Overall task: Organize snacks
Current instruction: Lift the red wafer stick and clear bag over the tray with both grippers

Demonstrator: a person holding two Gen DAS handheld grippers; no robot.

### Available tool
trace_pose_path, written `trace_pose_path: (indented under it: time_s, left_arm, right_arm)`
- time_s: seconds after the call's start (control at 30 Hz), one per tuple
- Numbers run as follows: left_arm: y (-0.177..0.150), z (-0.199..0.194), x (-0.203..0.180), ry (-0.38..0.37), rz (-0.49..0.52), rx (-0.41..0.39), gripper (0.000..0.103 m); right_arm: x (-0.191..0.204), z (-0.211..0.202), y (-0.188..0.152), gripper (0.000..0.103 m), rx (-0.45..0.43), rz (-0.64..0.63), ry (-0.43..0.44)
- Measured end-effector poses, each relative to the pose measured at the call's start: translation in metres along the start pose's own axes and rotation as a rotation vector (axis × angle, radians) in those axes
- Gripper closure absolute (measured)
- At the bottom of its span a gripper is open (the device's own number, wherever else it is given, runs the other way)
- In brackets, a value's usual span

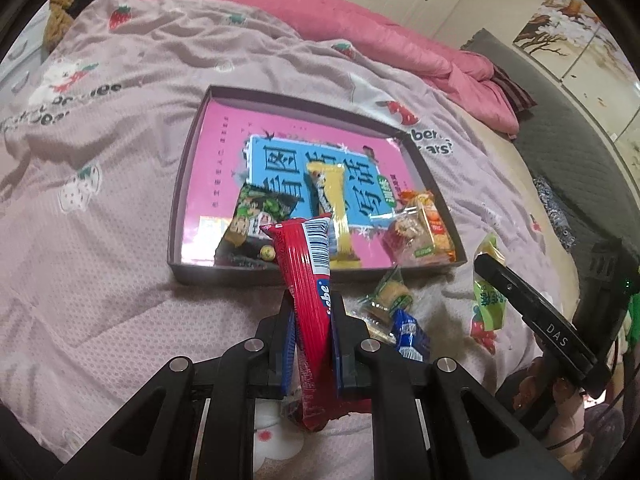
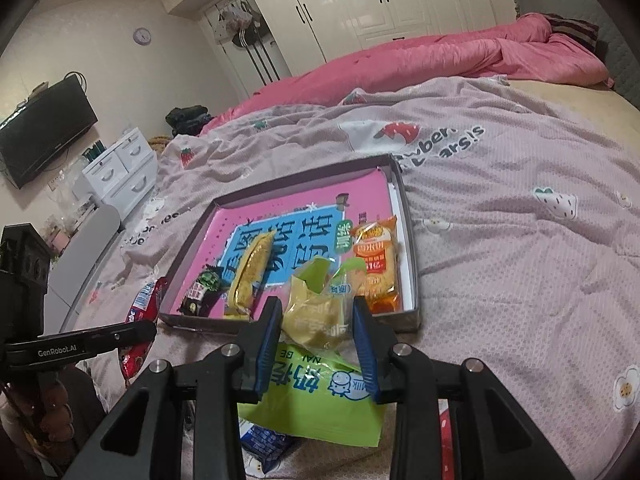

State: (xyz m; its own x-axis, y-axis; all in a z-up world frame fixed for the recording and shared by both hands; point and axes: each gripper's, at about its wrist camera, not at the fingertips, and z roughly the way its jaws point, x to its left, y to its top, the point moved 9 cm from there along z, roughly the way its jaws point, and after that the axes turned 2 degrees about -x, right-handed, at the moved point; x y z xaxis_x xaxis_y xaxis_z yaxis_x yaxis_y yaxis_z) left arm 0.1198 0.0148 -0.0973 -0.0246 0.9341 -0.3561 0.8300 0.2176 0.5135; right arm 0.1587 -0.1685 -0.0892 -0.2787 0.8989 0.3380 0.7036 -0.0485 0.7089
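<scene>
My left gripper [image 1: 314, 300] is shut on a long red snack bar [image 1: 306, 280], which stands tilted between the blue pads, in front of the near edge of a shallow grey tray [image 1: 180, 200] with a pink lining. In the tray lie a green packet [image 1: 256, 216], a yellow bar [image 1: 338, 208] and orange packets [image 1: 424, 228]. My right gripper [image 2: 317, 308] is shut on a green and yellow snack bag [image 2: 316, 392], held just before the tray's [image 2: 412, 248] near edge. From the right wrist, the left gripper [image 2: 100, 338] and the red bar [image 2: 140, 308] show at the left.
A small green-wrapped cake [image 1: 390, 296] and a blue packet [image 1: 408, 334] lie loose on the strawberry-print bedcover [image 1: 120, 240]. A pink quilt [image 2: 440, 56] is bunched at the far side. White wardrobes [image 2: 400, 0], a drawer unit [image 2: 120, 176] and a TV [image 2: 44, 128] stand beyond the bed.
</scene>
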Motion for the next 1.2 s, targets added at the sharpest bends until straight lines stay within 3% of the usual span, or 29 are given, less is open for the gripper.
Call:
trace_pose_path:
  time_s: [0.57, 1.2]
  left_arm:
    - [0.038, -0.008, -0.007, 0.051, 0.048, -0.102, 0.088]
    - [0.058, 0.018, -0.001, 0.057, 0.045, -0.118, 0.088]
  right_arm:
    - [0.006, -0.002, 0.027, 0.067, -0.071, -0.046, 0.002]
    - [-0.002, 0.004, 0.043, 0.067, -0.102, -0.040, -0.007]
